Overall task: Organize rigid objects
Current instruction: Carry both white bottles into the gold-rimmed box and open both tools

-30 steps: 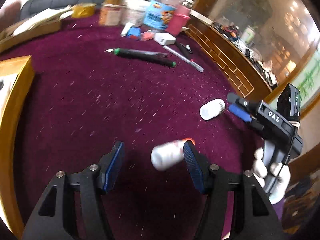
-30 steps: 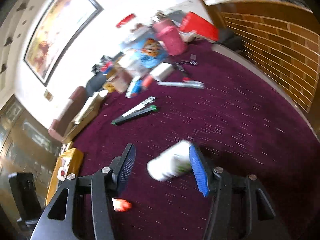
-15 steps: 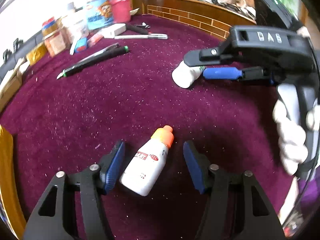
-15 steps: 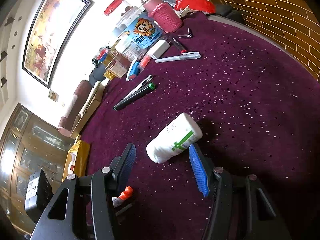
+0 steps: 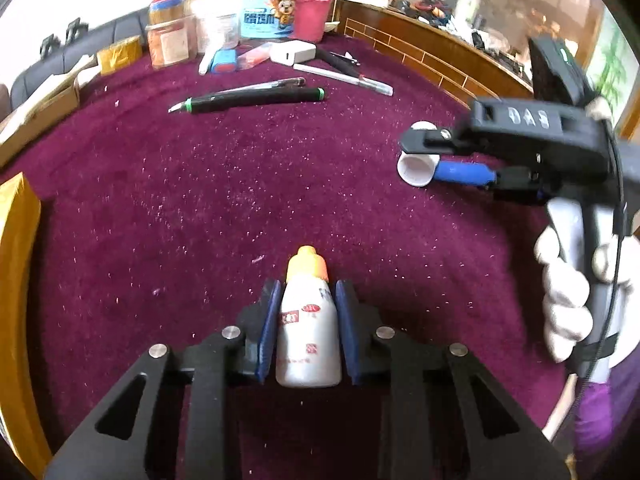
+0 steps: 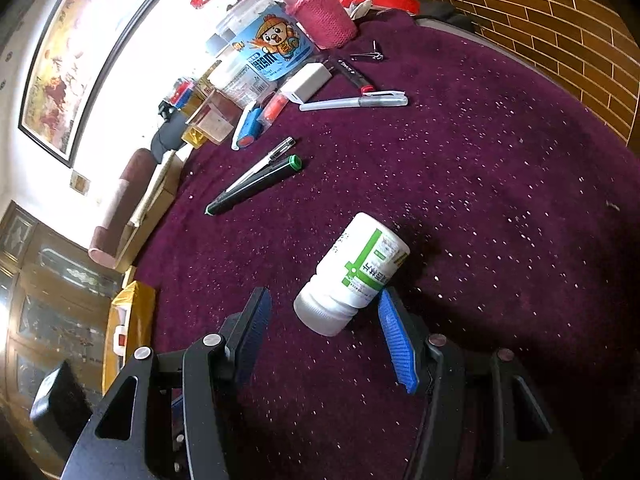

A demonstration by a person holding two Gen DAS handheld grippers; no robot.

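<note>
My left gripper (image 5: pixel 307 292) is shut on a small white dropper bottle (image 5: pixel 308 336) with an orange cap, which lies on the purple cloth and points away from me. My right gripper (image 6: pixel 324 312) is open around a white pill bottle (image 6: pixel 354 274) with a green label. The pill bottle lies on its side, its cap end between the blue pads, close to the right pad. In the left wrist view the right gripper (image 5: pixel 424 160) shows at the right with the pill bottle (image 5: pixel 416 168) between its fingers.
A black marker (image 5: pixel 248 100) and a thin pen (image 5: pixel 260 86) lie mid-table. A silver pen (image 6: pixel 356 102), white charger (image 6: pixel 306 82), nail clipper (image 6: pixel 370 55), jars and a pink bottle (image 6: pixel 320 16) crowd the far edge. A yellow box (image 5: pixel 16 264) stands at the left.
My left gripper has closed on the dropper bottle, which was loose between open pads half a second ago. My right gripper has moved closer around the pill bottle and stays open.
</note>
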